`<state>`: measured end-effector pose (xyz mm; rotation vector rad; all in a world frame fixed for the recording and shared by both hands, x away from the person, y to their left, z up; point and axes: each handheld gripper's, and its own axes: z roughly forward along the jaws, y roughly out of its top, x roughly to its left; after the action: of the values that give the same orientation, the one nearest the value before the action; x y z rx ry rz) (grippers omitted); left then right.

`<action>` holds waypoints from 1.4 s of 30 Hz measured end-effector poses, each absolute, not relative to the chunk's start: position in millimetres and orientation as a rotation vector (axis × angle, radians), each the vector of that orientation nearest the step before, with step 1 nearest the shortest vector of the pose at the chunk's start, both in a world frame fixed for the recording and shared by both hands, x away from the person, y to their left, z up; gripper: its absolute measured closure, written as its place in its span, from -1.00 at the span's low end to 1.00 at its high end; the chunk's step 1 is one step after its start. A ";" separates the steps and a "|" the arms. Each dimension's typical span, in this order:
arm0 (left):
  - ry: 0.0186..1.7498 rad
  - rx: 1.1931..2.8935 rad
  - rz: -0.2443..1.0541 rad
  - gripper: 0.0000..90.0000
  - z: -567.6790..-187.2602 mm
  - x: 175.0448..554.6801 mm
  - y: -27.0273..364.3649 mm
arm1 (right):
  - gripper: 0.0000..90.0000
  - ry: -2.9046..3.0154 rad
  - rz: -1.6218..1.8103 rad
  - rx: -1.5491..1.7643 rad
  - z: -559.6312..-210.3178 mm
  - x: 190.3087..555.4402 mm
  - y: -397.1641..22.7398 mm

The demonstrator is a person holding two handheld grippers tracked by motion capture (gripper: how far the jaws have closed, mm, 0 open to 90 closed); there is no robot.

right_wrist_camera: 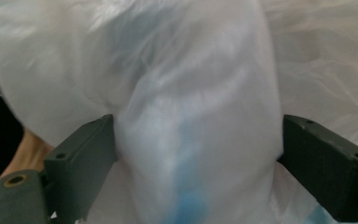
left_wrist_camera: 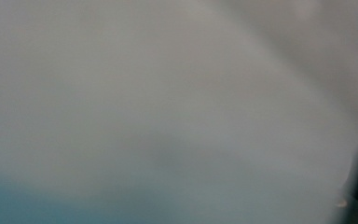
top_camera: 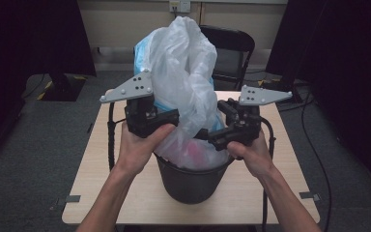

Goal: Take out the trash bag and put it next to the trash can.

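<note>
Left gripper [top_camera: 176, 118]: jaws closed down on the white plastic bag [top_camera: 186, 77], pinching the film on its left flank just above the bucket [top_camera: 193, 181] rim; the left gripper view is pressed right up against blurred white film [left_wrist_camera: 177, 93] with a blue tint at the bottom edge. Right gripper [right_wrist_camera: 198, 144]: jaws spread wide, a thick fold of the bag [right_wrist_camera: 200, 116] bulging between them. Film touches both inner faces in the right gripper view, but can't tell if the pads actually press on it, so reading it as open around the fold, not clamped. In the high view the right gripper [top_camera: 212, 135] sits at the bag's right flank, also just above the bucket rim, angled in toward the left one. Bag: stands in the dark bucket, upper part pulled up tall above the rim, crumpled and translucent; something pink [top_camera: 193, 152] shows through low down, blue [top_camera: 140, 53] along the upper left edge. Both hands hold the grippers on either side of the bucket. Bucket stands on the light wooden table [top_camera: 101, 188], near its front edge, roughly centred. Black folding chair [top_camera: 229, 53] behind the table, beyond the bucket.
</note>
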<state>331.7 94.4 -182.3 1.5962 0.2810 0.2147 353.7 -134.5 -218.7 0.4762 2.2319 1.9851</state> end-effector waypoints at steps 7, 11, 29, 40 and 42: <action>0.272 1.585 0.196 0.98 -179.3 330.9 87.9 | -0.82 2.234 1.992 0.459 -220.3 356.8 -127.4; 0.261 1.589 0.176 0.98 -181.0 332.7 82.8 | -0.79 2.201 1.984 0.478 -221.2 360.7 -128.2; 0.315 1.560 0.156 0.47 -190.8 341.6 91.5 | 0.97 2.216 2.046 0.453 -213.7 364.9 -135.5; 0.394 1.558 0.259 -0.10 -190.7 338.6 110.4 | 0.98 2.169 2.055 0.505 -213.2 372.8 -138.5; 0.395 1.562 0.262 -0.15 -191.1 338.9 112.7 | 0.98 2.157 2.072 0.507 -212.4 374.3 -140.3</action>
<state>338.9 112.7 -191.1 1.5619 0.3950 0.2622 374.3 -140.3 -212.4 0.5066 2.1573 2.0715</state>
